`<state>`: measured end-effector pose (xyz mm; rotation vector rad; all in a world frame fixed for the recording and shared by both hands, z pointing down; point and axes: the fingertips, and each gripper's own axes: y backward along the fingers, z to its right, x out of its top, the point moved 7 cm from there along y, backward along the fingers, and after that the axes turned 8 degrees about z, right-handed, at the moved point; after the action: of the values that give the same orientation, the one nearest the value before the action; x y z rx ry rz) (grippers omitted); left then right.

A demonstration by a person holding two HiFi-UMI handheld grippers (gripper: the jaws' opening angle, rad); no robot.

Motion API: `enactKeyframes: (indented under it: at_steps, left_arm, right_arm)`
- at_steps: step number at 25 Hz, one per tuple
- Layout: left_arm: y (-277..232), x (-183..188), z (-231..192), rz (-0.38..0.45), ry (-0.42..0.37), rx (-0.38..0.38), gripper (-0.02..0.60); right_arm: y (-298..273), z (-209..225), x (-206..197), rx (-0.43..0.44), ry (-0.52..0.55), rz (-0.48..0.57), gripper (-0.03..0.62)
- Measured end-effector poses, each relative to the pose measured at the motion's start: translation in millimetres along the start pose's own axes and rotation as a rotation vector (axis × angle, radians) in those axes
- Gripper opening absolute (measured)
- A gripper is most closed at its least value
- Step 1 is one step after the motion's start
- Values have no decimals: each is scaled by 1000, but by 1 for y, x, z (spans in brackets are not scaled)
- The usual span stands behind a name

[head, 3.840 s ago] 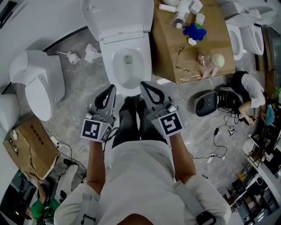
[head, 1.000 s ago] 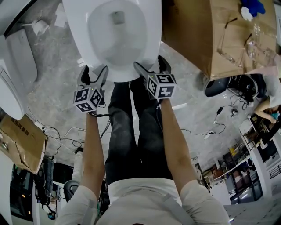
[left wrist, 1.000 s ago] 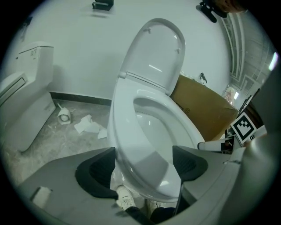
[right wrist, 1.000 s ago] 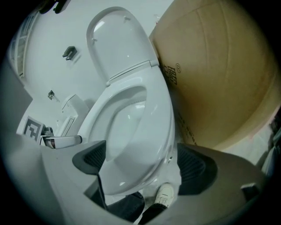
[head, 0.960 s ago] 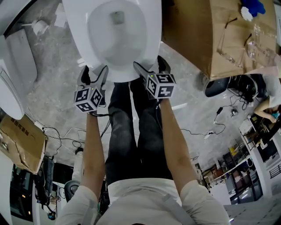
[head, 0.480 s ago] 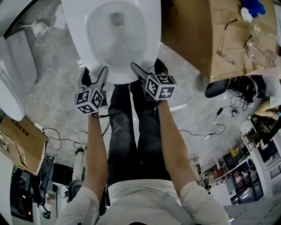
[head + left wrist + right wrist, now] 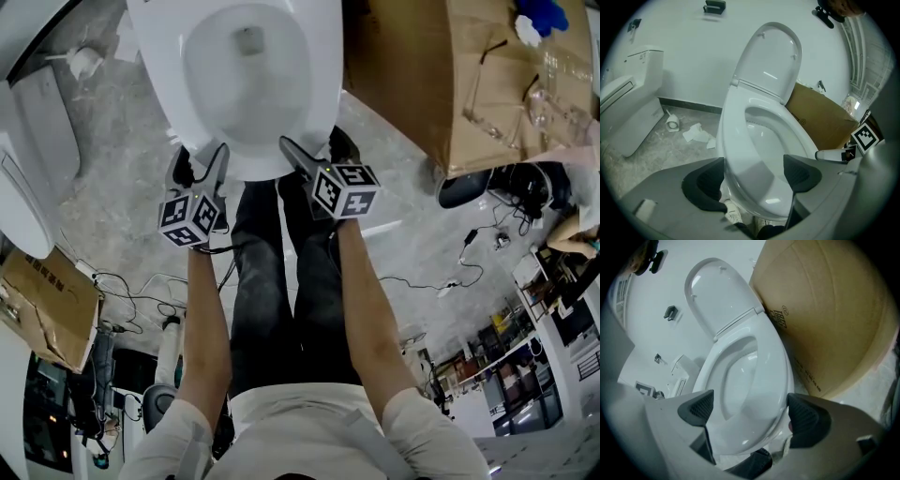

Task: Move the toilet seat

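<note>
Toilet seat (image 7: 323,80) lies flat on the bowl of the middle toilet, directly ahead of the person. Its oval runs lengthwise from the hinge at the far end to the rounded front, which points back at the person's legs (image 7: 281,272). The lid (image 7: 771,56) stands raised behind it. The left gripper (image 7: 752,177) is spread wide, with the seat's front-left curve between its pads. The right gripper (image 7: 751,414) is likewise spread wide, around the front-right curve. Neither is clamped on the seat. A large cardboard box (image 7: 422,84) stands just beside the toilet on the right, and another toilet (image 7: 37,159) stands on the left. Crumpled paper (image 7: 698,133) lies on the floor between the two toilets. Cables (image 7: 441,277) trail across the floor to the right.
</note>
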<state>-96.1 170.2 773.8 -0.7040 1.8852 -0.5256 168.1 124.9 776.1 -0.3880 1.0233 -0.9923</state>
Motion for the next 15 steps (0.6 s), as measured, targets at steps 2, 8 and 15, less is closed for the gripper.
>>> enactKeyframes:
  at_steps: [2,8,15]
  left_arm:
    - [1,2,1,9,11,2,391]
    - [2,3,4,32,67,10,391]
    - [6,7,4,41,97,0,391]
  right_arm:
    - [1,-1,1,0,-5,5,500]
    - [5,0,3,17,-29,12,499]
    - [8,-2,5,38,-37,18,495]
